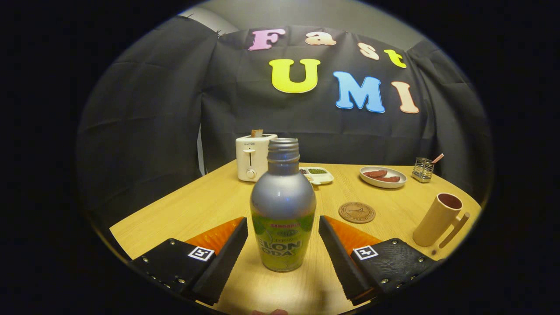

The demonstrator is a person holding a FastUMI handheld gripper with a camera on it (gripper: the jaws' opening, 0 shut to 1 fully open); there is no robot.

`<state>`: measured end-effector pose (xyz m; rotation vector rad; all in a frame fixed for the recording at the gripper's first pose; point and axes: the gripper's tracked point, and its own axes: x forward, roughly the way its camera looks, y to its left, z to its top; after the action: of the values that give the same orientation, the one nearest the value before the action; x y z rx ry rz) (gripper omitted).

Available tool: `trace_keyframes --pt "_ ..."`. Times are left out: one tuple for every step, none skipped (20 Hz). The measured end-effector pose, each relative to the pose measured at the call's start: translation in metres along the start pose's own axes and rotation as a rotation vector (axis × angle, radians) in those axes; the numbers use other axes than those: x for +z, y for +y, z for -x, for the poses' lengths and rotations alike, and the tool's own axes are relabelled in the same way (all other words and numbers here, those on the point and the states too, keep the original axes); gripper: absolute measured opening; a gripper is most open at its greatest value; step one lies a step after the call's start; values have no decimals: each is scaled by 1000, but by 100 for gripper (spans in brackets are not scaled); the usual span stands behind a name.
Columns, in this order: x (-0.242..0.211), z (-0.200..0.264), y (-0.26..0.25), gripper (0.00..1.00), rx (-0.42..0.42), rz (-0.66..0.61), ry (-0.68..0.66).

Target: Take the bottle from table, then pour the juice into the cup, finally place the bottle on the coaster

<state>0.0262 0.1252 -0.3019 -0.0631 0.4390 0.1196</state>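
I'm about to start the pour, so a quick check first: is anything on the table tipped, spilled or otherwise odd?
Nothing stands out. The silver-and-green metal bottle stands upright and uncapped between the open gripper fingers, untouched. The tan cup is upright, the round wooden coaster lies flat, and no spill shows.

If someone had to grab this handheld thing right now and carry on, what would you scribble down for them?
Gripper: open, fingers on either side of the silver bottle with green label, not pressing it.
Bottle: upright on the wooden table, uncapped.
Round brown coaster: beyond the right finger, bare.
Tan cup with handle: right of the coaster.
Done: lined up on the bottle.
Left: grip, lift, pour into cup, set bottle on coaster.
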Motion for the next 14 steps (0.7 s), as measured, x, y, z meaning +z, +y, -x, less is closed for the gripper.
trace_keyframes --pt "-3 -1 0 100 -3 1 10" --pt "-8 -3 1 100 -2 2 22" --pt "-12 -5 2 100 3 2 34" --pt "-16 -7 3 100 4 4 46" --pt "-17 -8 5 100 13 9 51" --pt "-18 -8 6 100 9 16 53" --pt "-17 -8 5 100 6 20 54" --pt "-18 -9 4 100 0 20 56" --pt "-19 -9 4 100 -1 16 57" --pt "-19 -10 3 91 -5 13 58" --pt "-21 -11 3 87 -6 12 60" --pt "-21 -12 4 84 -3 11 58" --pt "-20 -12 3 83 -4 5 58" --pt "-20 -13 3 80 -2 3 62"
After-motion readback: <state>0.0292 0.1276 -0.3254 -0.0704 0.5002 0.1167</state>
